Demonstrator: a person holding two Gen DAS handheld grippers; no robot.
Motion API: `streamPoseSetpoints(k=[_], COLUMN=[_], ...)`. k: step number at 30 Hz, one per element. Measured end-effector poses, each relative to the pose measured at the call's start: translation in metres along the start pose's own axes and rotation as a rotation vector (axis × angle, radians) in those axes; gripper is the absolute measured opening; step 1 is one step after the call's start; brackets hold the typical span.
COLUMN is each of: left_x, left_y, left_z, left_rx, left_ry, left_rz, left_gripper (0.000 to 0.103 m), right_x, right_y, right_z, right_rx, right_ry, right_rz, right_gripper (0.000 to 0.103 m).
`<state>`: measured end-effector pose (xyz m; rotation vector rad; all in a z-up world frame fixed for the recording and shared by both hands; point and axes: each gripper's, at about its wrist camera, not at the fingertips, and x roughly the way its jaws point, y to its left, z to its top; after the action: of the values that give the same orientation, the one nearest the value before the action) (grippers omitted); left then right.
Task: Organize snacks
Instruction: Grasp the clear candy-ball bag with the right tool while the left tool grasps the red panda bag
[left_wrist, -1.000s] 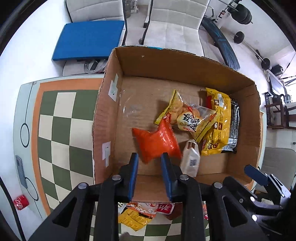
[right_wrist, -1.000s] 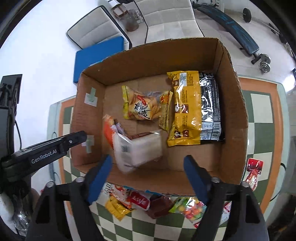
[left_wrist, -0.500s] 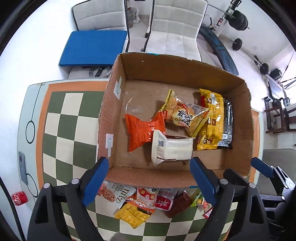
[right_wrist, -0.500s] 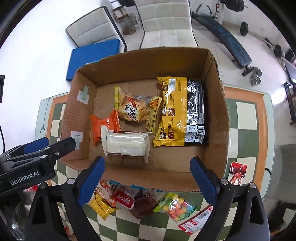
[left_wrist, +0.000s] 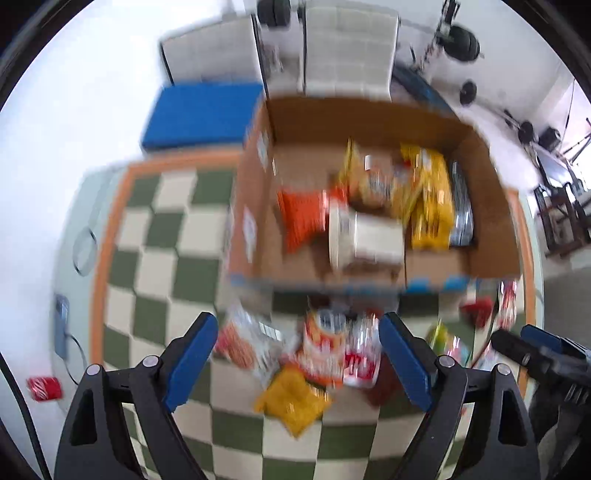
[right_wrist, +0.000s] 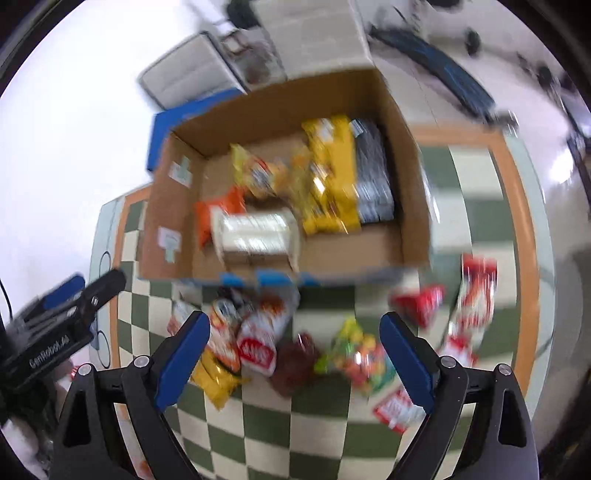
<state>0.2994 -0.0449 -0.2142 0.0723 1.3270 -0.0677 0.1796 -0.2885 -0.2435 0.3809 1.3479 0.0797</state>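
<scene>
An open cardboard box (left_wrist: 251, 206) (right_wrist: 410, 206) stands on the checkered table. It holds an orange packet (left_wrist: 301, 216) (right_wrist: 203, 218), a white packet (left_wrist: 365, 240) (right_wrist: 255, 234), yellow bags (left_wrist: 428, 199) (right_wrist: 328, 184) and a silver-black bag (right_wrist: 373, 184). Loose snacks lie in front of the box: a yellow packet (left_wrist: 293, 402) (right_wrist: 214, 380), red-white packets (left_wrist: 360, 358) (right_wrist: 258, 347), a dark red one (right_wrist: 295, 365) and a colourful candy bag (right_wrist: 358, 358). My left gripper (left_wrist: 297, 365) and right gripper (right_wrist: 293, 363) are both open and empty above these loose snacks. Both views are blurred.
More red packets (right_wrist: 476, 291) lie right of the box. A blue cushion (left_wrist: 203, 114) and white chairs (left_wrist: 351, 48) stand beyond the table. A red can (left_wrist: 44, 387) lies on the floor at left. The table's orange border (left_wrist: 99, 273) runs along its edge.
Both grippers let go of the orange and white packets in the box, opened wide, and pulled back toward me over the loose snacks in front of the box.
</scene>
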Motion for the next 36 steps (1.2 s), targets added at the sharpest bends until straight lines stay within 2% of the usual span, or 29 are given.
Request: streamPoseSetpoints(k=[7,9,13,19,21,22,24,29,31,33,36], left_x=[0.069,0.083,0.107,0.139,0.143,0.144,0.144,0.142,0.142,0.135,0.133], left_y=[0.003,0.001,-0.003,-0.013,-0.014,-0.014,-0.016,-0.019,-0.020,-0.018,-0.021], left_z=[-0.027,-0.027,-0.023,-0.018,-0.016,-0.015,-0.013,-0.015,-0.016,-0.017,-0.015], left_rx=[0.011,0.020,0.035,0.040,0.031,0.030,0.030,0.030,0.016,-0.019,-0.008], left_ry=[0.156,0.178,0.207,0.269,0.278,0.278,0.270,0.258,0.292,0.280,0.261], left_rz=[-0.014,-0.020,-0.018,-0.031,-0.048,-0.052,-0.057,-0.069,-0.120,-0.185,-0.195], left_gripper=[0.089,0.089,0.089,0.090,0.090,0.090,0.090,0.088,0.088,0.087,0.087], right_x=[0.057,0.075,0.104,0.129,0.132,0.133,0.136,0.134,0.131,0.130,0.131], right_y=[-0.061,-0.069,-0.076,-0.093,-0.099,-0.102,-0.105,-0.105,-0.105,-0.104,-0.101], right_z=[-0.033,-0.036,-0.037,-0.045,-0.047,-0.047,-0.049,-0.054,-0.058,-0.065,-0.074], right_rx=[0.251,0.270,0.282,0.398,0.426,0.437,0.434,0.421,0.404,0.396,0.410], right_ry=[0.126,0.150,0.202,0.246,0.247,0.245,0.257,0.242,0.227,0.226,0.240], right_rz=[-0.026,-0.029,-0.098,-0.105,-0.118,-0.108,-0.116,-0.130,-0.131,-0.128,-0.092], right_gripper=[0.095,0.095,0.095,0.095,0.095,0.090,0.087,0.084,0.082,0.082,0.083])
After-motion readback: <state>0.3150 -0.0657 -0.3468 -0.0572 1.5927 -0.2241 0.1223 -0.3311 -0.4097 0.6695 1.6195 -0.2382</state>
